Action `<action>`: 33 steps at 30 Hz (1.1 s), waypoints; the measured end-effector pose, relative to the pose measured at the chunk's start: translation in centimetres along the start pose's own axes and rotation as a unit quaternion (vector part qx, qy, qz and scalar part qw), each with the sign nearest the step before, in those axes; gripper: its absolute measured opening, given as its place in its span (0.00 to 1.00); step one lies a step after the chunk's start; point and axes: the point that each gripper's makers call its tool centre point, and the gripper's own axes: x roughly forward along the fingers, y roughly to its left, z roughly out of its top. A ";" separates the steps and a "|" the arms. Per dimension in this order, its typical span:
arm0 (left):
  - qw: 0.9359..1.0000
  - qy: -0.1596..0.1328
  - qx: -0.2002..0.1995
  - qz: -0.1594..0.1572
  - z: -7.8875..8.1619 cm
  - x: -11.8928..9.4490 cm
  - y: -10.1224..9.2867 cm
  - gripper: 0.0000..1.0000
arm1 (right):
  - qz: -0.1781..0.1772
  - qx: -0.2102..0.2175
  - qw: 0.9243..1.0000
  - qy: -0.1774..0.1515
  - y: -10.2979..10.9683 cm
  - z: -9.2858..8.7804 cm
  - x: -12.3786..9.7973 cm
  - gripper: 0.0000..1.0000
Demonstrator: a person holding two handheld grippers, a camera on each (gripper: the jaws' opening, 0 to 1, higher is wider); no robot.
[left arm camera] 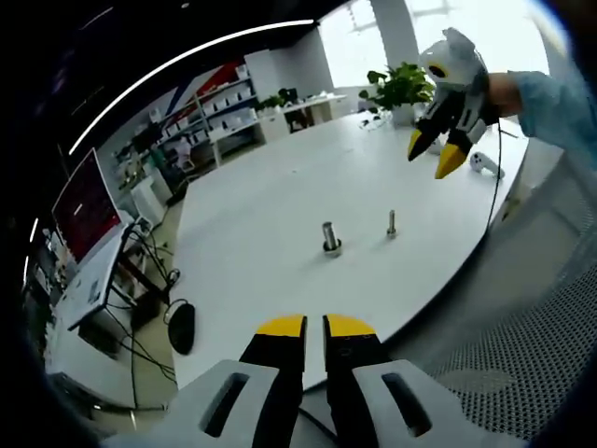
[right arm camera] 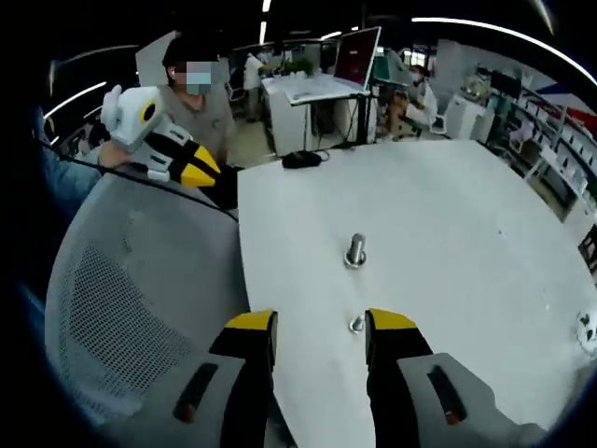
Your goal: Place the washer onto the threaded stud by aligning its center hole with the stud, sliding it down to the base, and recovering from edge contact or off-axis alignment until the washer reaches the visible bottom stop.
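Two metal studs stand upright on the white table (left arm camera: pixel 270 196). The thicker stud (left arm camera: pixel 330 237) (right arm camera: pixel 355 251) has a flat ring around its foot; I cannot tell if that ring is the washer or a flange. A thinner threaded stud (left arm camera: pixel 392 223) (right arm camera: pixel 357 324) stands beside it. My right gripper (right arm camera: pixel 321 324) is open and empty, the thin stud just ahead between its yellow tips. In the left gripper view the right gripper (left arm camera: pixel 434 152) hangs above the table's far side. My left gripper (left arm camera: pixel 314 329) is shut and empty near the table edge, also seen as the left gripper (right arm camera: pixel 198 168) beyond the chair.
A grey mesh chair (right arm camera: pixel 121 280) (left arm camera: pixel 522 345) sits against the table edge. A black mouse (left arm camera: pixel 181 327) (right arm camera: pixel 300 160) lies at one end, a white controller (left arm camera: pixel 483 163) near another edge. A potted plant (left arm camera: pixel 401 86) stands far off. A person (right arm camera: pixel 201 107) is behind the left gripper.
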 end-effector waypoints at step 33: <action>1.000 -0.025 0.004 -0.014 0.8 -0.5 -0.7 0.05 | -0.232 0.172 0.937 -0.196 2.7 -4.5 -8.9 0.34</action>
